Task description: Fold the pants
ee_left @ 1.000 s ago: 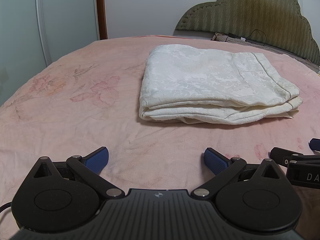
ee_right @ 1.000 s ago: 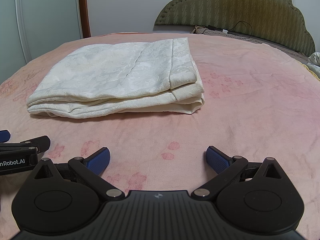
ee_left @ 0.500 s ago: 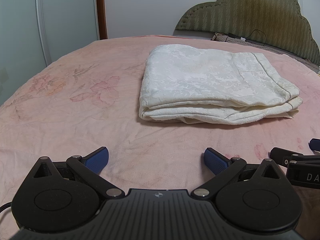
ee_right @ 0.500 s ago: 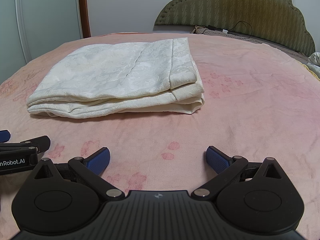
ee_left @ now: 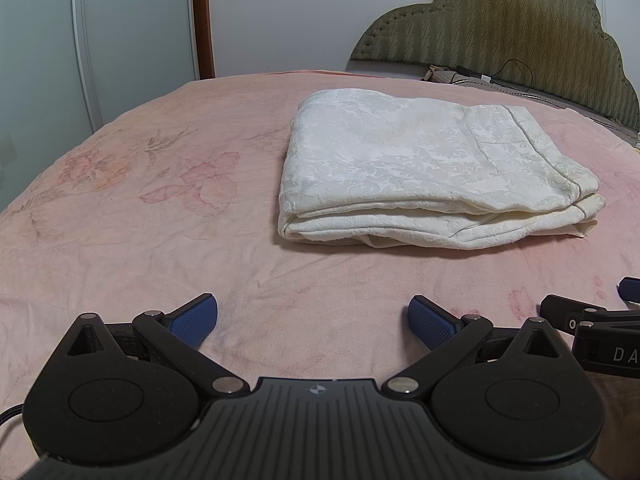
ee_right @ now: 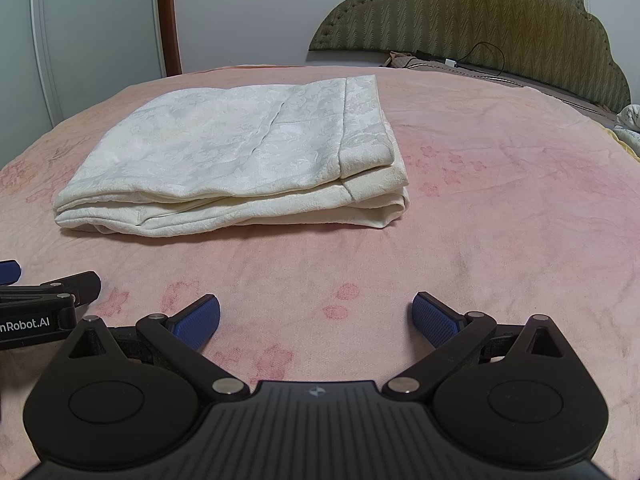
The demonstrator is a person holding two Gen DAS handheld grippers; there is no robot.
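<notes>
The cream-white patterned pants lie folded in a neat rectangular stack on the pink bed; they also show in the right wrist view. My left gripper is open and empty, low over the sheet, well short of the stack's near edge. My right gripper is open and empty too, beside the left one and equally short of the stack. Each gripper shows at the other view's side edge.
The pink flowered bedsheet spreads all around the stack. A green padded headboard stands at the back right with a cable and pillow edge. A white wardrobe stands at the left.
</notes>
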